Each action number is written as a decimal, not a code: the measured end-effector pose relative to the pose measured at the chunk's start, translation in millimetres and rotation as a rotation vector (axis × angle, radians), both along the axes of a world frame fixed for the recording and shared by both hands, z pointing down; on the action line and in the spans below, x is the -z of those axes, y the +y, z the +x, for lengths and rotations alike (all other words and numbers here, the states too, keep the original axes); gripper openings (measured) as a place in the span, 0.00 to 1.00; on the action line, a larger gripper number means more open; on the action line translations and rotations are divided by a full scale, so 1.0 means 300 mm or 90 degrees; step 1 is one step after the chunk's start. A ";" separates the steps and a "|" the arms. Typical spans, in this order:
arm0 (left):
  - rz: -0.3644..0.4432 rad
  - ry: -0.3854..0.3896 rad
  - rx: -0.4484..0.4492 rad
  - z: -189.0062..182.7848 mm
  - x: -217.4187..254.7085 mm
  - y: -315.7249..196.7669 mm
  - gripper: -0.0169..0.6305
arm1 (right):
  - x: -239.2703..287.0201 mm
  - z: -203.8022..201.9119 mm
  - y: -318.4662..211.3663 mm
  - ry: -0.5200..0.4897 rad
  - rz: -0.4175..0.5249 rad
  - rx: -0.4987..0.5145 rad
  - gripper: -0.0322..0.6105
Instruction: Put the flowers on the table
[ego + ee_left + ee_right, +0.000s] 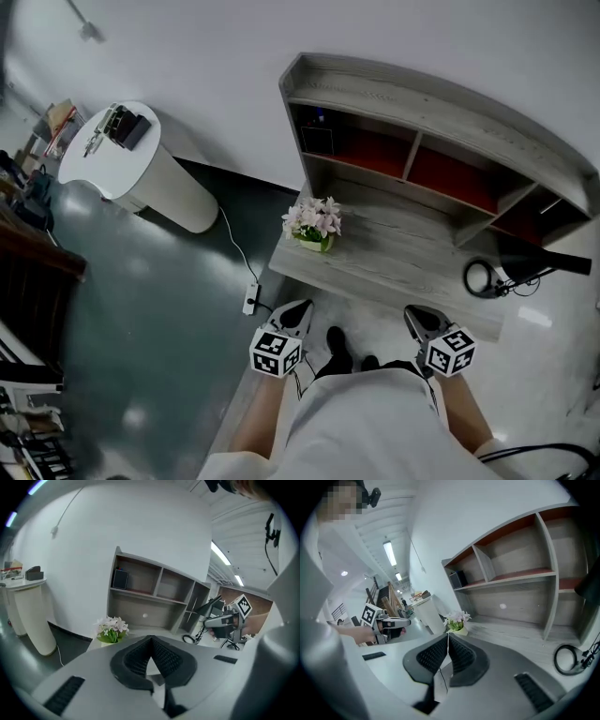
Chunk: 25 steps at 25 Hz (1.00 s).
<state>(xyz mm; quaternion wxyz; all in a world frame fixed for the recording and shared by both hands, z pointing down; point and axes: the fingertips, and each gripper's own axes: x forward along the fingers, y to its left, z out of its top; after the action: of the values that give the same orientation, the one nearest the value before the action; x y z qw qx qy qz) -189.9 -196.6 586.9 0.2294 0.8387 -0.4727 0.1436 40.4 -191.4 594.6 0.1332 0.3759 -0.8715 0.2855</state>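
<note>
A small pot of pale pink flowers (pixel 314 223) stands upright on the left end of the grey wooden desk (pixel 394 262). Both grippers hover in front of the desk's near edge, well short of the pot. My left gripper (pixel 302 309) is shut with nothing between its jaws. My right gripper (pixel 415 315) is shut and empty too. In the left gripper view the flowers (pixel 111 629) sit left of the closed jaw tips (pixel 151 639). In the right gripper view the flowers (pixel 457 620) stand just beyond the closed tips (pixel 448 635).
A shelf unit (pixel 422 141) with red-backed compartments rises at the back of the desk, a black box (pixel 317 139) in its left bay. A black lamp with a ring head (pixel 483 277) lies at the desk's right. A white round stand (pixel 131 169) and a power strip (pixel 251 298) are on the floor to the left.
</note>
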 end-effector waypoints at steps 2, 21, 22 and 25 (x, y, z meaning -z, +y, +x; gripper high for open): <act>0.000 0.023 0.019 0.009 0.011 0.056 0.04 | 0.011 0.020 0.029 0.002 0.004 0.018 0.08; 0.032 0.026 0.117 0.103 0.073 0.440 0.04 | 0.061 0.135 0.263 -0.024 0.039 0.073 0.08; 0.032 0.024 0.117 0.100 0.075 0.454 0.04 | 0.067 0.133 0.271 -0.027 0.041 0.071 0.08; 0.031 0.019 0.113 0.076 0.088 0.487 0.04 | 0.084 0.116 0.296 -0.031 0.049 0.066 0.08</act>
<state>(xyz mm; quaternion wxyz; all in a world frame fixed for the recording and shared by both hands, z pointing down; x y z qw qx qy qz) -167.2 -50.4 560.6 0.2281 0.8010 -0.5447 0.0986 75.1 -102.6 569.4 0.1118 0.3281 -0.9030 0.2540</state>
